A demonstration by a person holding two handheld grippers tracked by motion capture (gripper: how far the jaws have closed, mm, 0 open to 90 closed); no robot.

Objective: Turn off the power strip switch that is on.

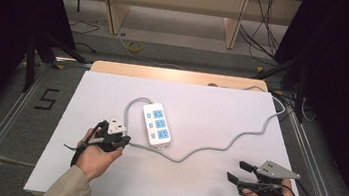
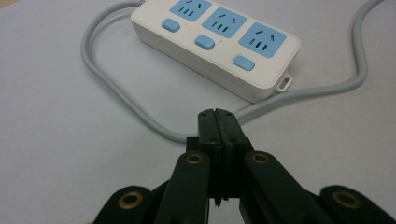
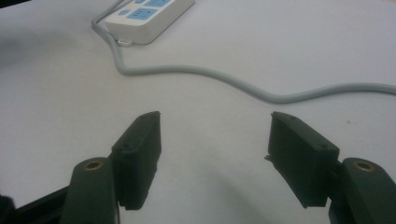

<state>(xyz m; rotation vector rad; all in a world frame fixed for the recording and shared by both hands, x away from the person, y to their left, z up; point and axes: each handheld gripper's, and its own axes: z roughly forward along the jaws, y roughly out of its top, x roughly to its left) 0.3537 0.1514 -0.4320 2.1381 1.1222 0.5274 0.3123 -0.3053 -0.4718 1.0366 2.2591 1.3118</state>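
A white power strip with three blue sockets lies near the middle of the white table. Its grey cable loops round the strip's left side and snakes off to the far right. My left gripper sits just left of the strip's near end, jaws shut with nothing between them. In the left gripper view its closed tips hover over the cable, short of the strip. My right gripper rests open at the near right. In its own view its jaws are spread, with cable and strip beyond.
A wooden edge borders the table's far side. Metal rails run along both sides, with a "5" mark on the floor at left. Loose cables and wooden furniture legs stand beyond the table.
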